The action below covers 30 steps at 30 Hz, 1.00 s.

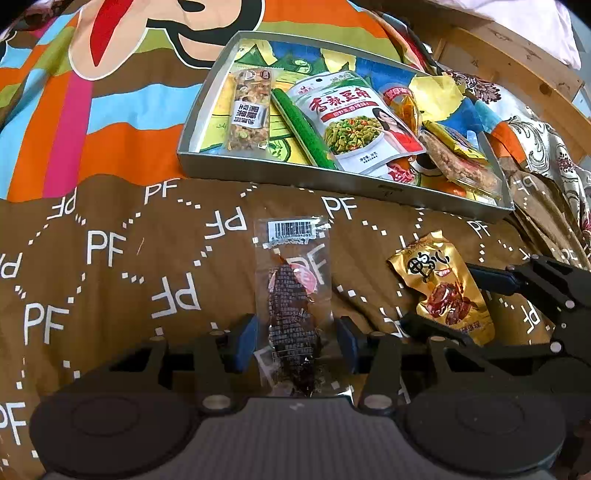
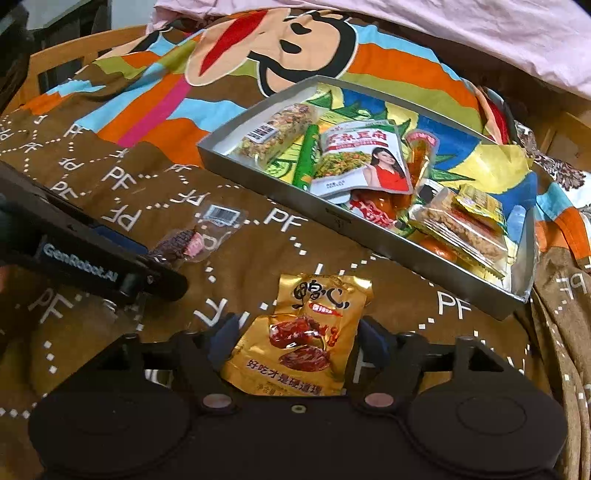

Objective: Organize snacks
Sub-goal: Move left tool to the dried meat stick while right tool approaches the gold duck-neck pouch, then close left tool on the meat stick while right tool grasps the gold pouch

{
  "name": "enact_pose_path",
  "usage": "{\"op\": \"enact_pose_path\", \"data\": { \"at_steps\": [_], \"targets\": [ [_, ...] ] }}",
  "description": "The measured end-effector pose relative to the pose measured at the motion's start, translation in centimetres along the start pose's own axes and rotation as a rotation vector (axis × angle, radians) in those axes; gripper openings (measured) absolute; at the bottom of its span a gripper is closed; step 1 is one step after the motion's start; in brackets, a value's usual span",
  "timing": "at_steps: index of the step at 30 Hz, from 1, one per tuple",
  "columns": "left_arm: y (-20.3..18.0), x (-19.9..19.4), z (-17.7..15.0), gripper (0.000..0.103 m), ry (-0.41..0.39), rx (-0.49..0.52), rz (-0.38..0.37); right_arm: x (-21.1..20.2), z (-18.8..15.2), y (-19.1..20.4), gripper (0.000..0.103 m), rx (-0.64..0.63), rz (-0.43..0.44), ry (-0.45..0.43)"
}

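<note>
A clear packet of dark dried meat with a barcode (image 1: 293,295) lies on the brown PF blanket (image 1: 110,258), between the open fingers of my left gripper (image 1: 297,341). A gold snack packet (image 2: 303,339) lies between the open fingers of my right gripper (image 2: 299,341); it also shows in the left wrist view (image 1: 443,284). Neither packet is pinched. A grey metal tray (image 1: 295,173) behind them holds several snacks, among them a nut bar (image 1: 249,110), a green stick (image 1: 303,125) and a white bean pouch (image 1: 354,122).
The tray (image 2: 280,206) sits on a colourful cartoon blanket (image 2: 184,92). A wooden bed frame (image 1: 517,55) and pink bedding (image 2: 443,29) lie beyond it. The left gripper (image 2: 96,254) reaches in from the left in the right wrist view.
</note>
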<state>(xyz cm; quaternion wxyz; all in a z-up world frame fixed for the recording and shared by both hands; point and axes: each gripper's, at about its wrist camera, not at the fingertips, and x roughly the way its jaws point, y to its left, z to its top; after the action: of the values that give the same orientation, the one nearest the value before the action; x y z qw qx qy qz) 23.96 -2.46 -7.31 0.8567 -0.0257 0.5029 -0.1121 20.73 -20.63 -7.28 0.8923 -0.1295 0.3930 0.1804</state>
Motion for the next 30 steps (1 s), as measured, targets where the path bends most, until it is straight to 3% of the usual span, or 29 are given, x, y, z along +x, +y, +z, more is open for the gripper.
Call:
{"op": "enact_pose_path", "data": {
  "at_steps": [4, 11, 19, 24, 30],
  "targets": [
    [0.5, 0.3, 0.2, 0.052, 0.004, -0.035, -0.02, 0.6, 0.1, -0.4, 0.078, 0.042, 0.02, 0.0],
    [0.6, 0.4, 0.2, 0.05, 0.003, -0.047, -0.024, 0.2, 0.1, 0.7, 0.06, 0.021, 0.025, -0.001],
    [-0.8, -0.7, -0.5, 0.05, 0.008, -0.002, -0.014, -1.3, -0.6, 3.9, 0.054, -0.203, -0.116, -0.01],
    [-0.7, -1.2, -0.6, 0.05, 0.003, -0.026, -0.024, -2.0, -1.5, 5.6, 0.054, -0.377, -0.212, -0.047],
    [-0.2, -2.2, -0.6, 0.05, -0.036, -0.067, -0.045, -2.4, -2.0, 6.2, 0.054, -0.472, -0.272, -0.083]
  ]
}}
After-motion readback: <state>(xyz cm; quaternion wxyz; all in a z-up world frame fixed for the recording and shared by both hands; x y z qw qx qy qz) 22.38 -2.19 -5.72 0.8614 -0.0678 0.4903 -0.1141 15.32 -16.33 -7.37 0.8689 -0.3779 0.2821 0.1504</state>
